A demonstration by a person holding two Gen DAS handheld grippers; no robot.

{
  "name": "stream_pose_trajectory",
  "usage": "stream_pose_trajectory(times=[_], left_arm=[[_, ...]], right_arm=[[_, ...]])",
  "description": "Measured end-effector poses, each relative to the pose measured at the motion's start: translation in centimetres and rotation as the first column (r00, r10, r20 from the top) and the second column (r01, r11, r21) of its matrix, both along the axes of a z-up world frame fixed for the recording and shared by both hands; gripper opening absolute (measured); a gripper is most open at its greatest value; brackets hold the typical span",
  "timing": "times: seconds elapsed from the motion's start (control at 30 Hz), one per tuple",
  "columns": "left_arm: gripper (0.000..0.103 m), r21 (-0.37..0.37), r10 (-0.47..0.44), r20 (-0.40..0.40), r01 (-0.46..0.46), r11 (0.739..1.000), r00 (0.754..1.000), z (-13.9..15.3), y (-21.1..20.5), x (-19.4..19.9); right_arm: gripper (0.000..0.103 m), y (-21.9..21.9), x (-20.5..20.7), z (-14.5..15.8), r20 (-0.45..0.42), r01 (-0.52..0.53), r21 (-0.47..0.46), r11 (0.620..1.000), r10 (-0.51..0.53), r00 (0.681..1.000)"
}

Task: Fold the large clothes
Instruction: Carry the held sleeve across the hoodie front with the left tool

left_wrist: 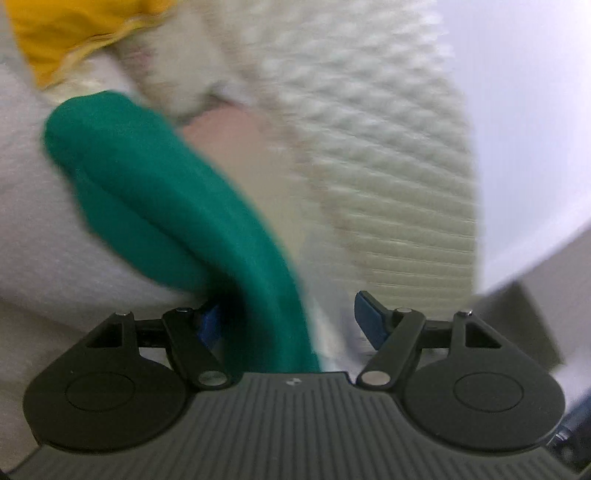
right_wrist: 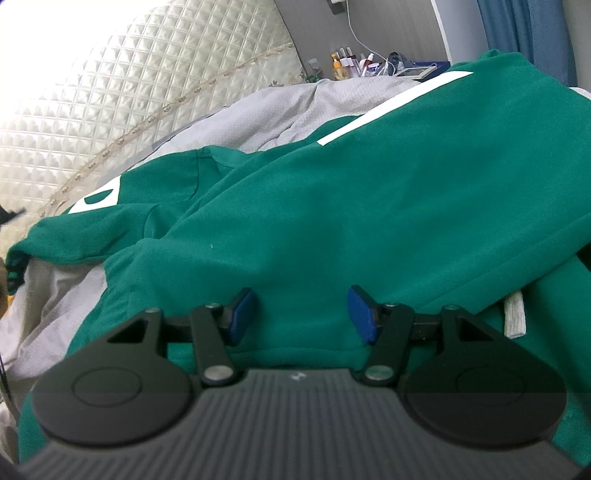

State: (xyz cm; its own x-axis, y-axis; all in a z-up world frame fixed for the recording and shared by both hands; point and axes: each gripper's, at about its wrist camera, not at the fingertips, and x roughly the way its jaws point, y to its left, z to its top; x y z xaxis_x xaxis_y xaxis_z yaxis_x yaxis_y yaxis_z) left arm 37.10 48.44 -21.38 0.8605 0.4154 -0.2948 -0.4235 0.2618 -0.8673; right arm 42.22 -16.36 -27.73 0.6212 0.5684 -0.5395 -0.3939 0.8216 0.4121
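A large green garment (right_wrist: 332, 203) with a white stripe (right_wrist: 391, 110) and a white printed figure (right_wrist: 98, 199) lies spread and creased over the bed. My right gripper (right_wrist: 301, 314) rests low on it, its blue pads (right_wrist: 360, 314) apart, with smooth green cloth between them and no visible pinch. In the blurred left wrist view, a strip of the green garment (left_wrist: 166, 206) runs up and to the left from between the jaws of my left gripper (left_wrist: 290, 319). It drapes over the left pad (left_wrist: 210, 321). The right pad (left_wrist: 369, 317) stands clear of it, and the jaws are wide.
A quilted headboard (right_wrist: 110, 92) and grey bedding (right_wrist: 277, 110) lie behind the garment. Beyond them are bottles and cables on a side table (right_wrist: 347, 61) and a blue curtain (right_wrist: 517, 26). The left view shows yellow cloth (left_wrist: 74, 33), white ribbed fabric (left_wrist: 369, 166) and a white wall (left_wrist: 535, 110).
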Motion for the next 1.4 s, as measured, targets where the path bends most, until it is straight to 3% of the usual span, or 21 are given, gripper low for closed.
stream_pose_trajectory(times=[0.07, 0.13, 0.2, 0.3, 0.33, 0.43, 0.57, 0.7, 0.8, 0.87, 0.97, 1.07, 1.23, 1.3, 1.4], left_arm=[[0.075, 0.008, 0.03, 0.031, -0.03, 1.0, 0.999, -0.6, 0.9, 0.1], [0.073, 0.108, 0.105, 0.034, -0.108, 0.988, 0.994, 0.0, 1.3, -0.1], [0.069, 0.114, 0.147, -0.105, -0.135, 0.984, 0.984, -0.6, 2.5, 1.1], [0.047, 0.081, 0.136, -0.188, -0.122, 0.989, 0.973, -1.4, 4.6, 2.4], [0.032, 0.099, 0.135, -0.21, -0.117, 0.988, 0.968, -1.1, 4.9, 2.8], [0.01, 0.235, 0.144, -0.307, -0.072, 0.969, 0.941, 0.9, 4.5, 4.2], [0.007, 0.395, 0.141, -0.331, 0.001, 0.919, 0.933, 5.0, 2.3, 5.8], [0.007, 0.497, 0.087, -0.29, 0.073, 0.865, 0.953, 11.0, -0.9, 7.3], [0.007, 0.628, 0.041, -0.297, 0.163, 0.761, 0.954, 16.1, -5.4, 8.3], [0.007, 0.698, -0.015, -0.3, 0.231, 0.678, 0.954, 19.3, -9.0, 8.9], [0.007, 0.759, -0.103, -0.315, 0.316, 0.57, 0.943, 22.8, -14.8, 9.8], [0.007, 0.806, -0.174, -0.349, 0.39, 0.445, 0.921, 25.0, -21.8, 10.7], [0.007, 0.841, -0.227, -0.451, 0.496, 0.215, 0.863, 24.6, -33.8, 12.4], [0.007, 0.833, -0.246, -0.49, 0.532, 0.151, 0.837, 23.0, -37.9, 13.0], [0.007, 0.797, -0.266, -0.571, 0.602, 0.046, 0.777, 19.0, -44.4, 14.0]], right_arm=[[0.059, 0.0, 0.0, 0.0, 0.0, 0.0, 0.001, 1.0, 0.0, 1.0], [0.059, 0.1, 0.0, 0.0, -0.002, 0.002, -0.001, 1.0, -0.002, 1.0], [0.059, 0.0, 0.1, -0.1, -0.005, 0.004, 0.002, 1.0, -0.004, 1.0], [0.06, 0.0, 0.3, -0.1, -0.007, 0.001, 0.004, 1.0, -0.001, 1.0], [0.06, 0.1, 0.3, -0.1, -0.008, 0.002, 0.005, 1.0, -0.002, 1.0], [0.06, 0.2, 0.4, 0.0, -0.014, 0.006, 0.01, 1.0, -0.006, 1.0], [0.06, 0.0, 0.5, 0.3, -0.013, 0.006, 0.017, 1.0, -0.006, 1.0], [0.06, -0.1, 0.2, 1.1, 0.028, 0.01, 0.004, 1.0, -0.01, 1.0], [0.06, -0.7, -0.3, 2.4, 0.062, 0.017, 0.027, 0.999, -0.019, 0.998], [0.06, -1.4, -0.9, 3.5, 0.086, 0.025, 0.058, 0.998, -0.03, 0.996], [0.06, -2.7, -1.9, 5.2, 0.118, 0.046, 0.092, 0.995, -0.057, 0.991], [0.06, -4.5, -2.9, 6.5, 0.13, 0.065, 0.132, 0.989, -0.083, 0.988], [0.06, -7.7, -4.2, 7.6, 0.105, 0.11, 0.194, 0.975, -0.132, 0.986], [0.06, -9.1, -4.5, 7.6, 0.089, 0.141, 0.18, 0.973, -0.159, 0.983], [0.06, -11.9, -4.8, 7.0, 0.027, 0.212, 0.197, 0.957, -0.222, 0.975]])
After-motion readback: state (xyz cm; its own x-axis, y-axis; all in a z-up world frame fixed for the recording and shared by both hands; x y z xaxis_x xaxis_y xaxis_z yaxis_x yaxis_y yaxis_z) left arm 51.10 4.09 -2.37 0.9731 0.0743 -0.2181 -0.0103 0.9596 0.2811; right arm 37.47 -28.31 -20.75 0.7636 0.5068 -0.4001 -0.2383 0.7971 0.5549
